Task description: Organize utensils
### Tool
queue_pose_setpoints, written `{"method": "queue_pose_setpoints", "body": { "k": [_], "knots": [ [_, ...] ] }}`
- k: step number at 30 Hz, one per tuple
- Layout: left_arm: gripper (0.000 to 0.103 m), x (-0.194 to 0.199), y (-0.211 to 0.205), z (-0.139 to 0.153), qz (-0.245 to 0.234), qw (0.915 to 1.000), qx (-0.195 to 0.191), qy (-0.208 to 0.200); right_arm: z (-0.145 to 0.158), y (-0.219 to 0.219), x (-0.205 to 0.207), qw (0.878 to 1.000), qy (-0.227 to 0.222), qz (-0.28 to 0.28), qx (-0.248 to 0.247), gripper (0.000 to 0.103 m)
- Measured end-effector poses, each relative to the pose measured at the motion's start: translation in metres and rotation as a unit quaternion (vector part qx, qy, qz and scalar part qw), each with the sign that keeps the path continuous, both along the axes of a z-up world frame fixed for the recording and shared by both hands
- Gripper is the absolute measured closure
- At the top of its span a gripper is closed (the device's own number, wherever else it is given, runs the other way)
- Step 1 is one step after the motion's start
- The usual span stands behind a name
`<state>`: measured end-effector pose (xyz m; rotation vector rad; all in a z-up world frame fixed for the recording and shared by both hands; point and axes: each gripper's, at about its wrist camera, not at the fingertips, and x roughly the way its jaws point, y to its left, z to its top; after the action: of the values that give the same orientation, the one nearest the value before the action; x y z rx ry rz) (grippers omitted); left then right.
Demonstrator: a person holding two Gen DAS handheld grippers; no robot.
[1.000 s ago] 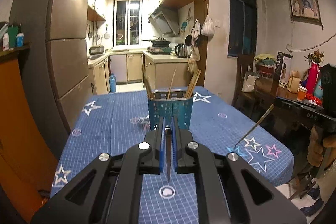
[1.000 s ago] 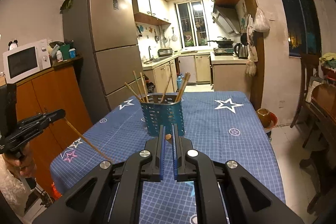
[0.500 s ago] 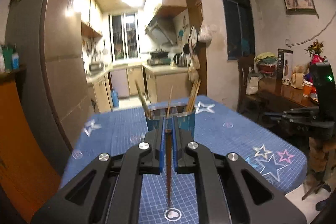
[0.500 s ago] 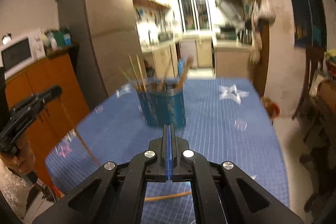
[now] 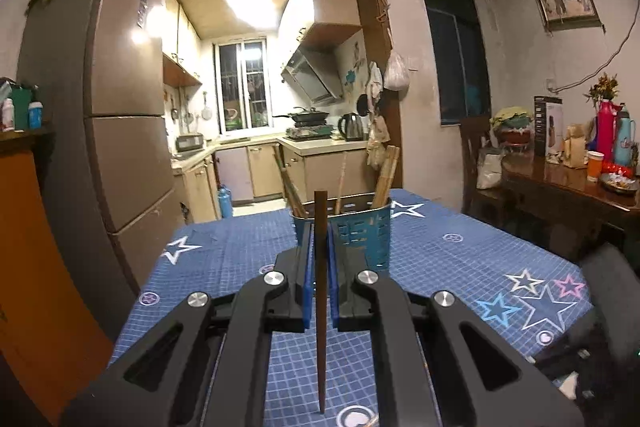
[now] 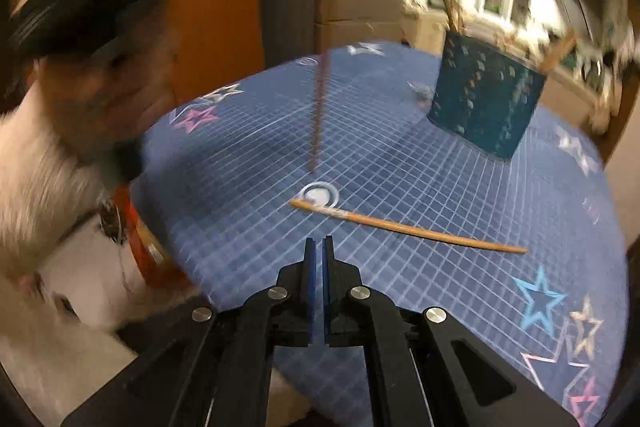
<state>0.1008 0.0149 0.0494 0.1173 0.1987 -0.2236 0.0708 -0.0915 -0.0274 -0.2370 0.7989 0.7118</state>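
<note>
The left gripper [image 5: 319, 251] is pinching a dark brown chopstick [image 5: 320, 307] upright between its blue pads, the tip hanging just above the blue star-patterned tablecloth [image 5: 460, 259]; directly beyond it stands the teal perforated utensil holder [image 5: 360, 231], already bristling with several wooden chopsticks. Further right, the right gripper [image 6: 318, 255] has its jaws pressed together on nothing (the view is blurred), hovering above a light wooden chopstick [image 6: 404, 225] lying flat on the cloth, near the table's front edge and well apart from the holder.
</note>
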Motion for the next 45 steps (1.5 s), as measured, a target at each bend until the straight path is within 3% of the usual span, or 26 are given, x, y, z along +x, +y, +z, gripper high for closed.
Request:
{"method": "queue_pose_setpoints", "body": {
  "k": [2,5,8,11,15,21,25,31,34,45],
  "knots": [
    [0.098,-0.001,0.007,-0.001,0.009,1.0000,-0.003,-0.004,-0.003,0.003,0.019,0.998,0.041,-0.030,0.026,0.095],
    [0.098,0.000,0.022,0.002,0.020,0.9996,-0.022,-0.003,-0.005,0.014,0.043,0.992,0.074,-0.084,0.051,0.078],
    [0.098,0.000,0.035,0.006,0.028,0.9990,-0.033,-0.003,-0.021,0.032,0.051,0.982,0.116,-0.141,0.056,0.075],
    [0.098,-0.006,0.047,0.009,0.033,0.9987,-0.037,-0.009,-0.031,0.040,0.046,0.969,0.111,-0.214,0.045,0.074],
    [0.098,-0.014,0.066,0.009,0.032,0.9979,-0.055,-0.014,-0.035,0.050,0.025,0.951,0.102,-0.290,0.045,0.062],
    [0.098,-0.024,0.088,0.004,0.028,0.9972,-0.068,-0.015,-0.037,0.073,0.011,0.931,0.083,-0.351,0.057,0.059],
    [0.098,-0.027,0.100,0.004,0.026,0.9968,-0.072,-0.022,-0.048,0.093,0.010,0.916,0.080,-0.393,0.032,0.059],
    [0.098,-0.027,0.113,0.003,0.021,0.9954,-0.091,-0.023,-0.056,0.111,0.014,0.899,0.029,-0.437,-0.003,0.063],
    [0.098,-0.029,0.116,0.001,0.018,0.9955,-0.090,-0.027,-0.057,0.105,0.007,0.895,0.014,-0.446,-0.012,0.089],
    [0.098,-0.036,0.103,0.000,0.000,0.9955,-0.087,-0.039,-0.054,0.030,-0.026,0.901,0.048,-0.429,0.052,0.096]
  ]
}}
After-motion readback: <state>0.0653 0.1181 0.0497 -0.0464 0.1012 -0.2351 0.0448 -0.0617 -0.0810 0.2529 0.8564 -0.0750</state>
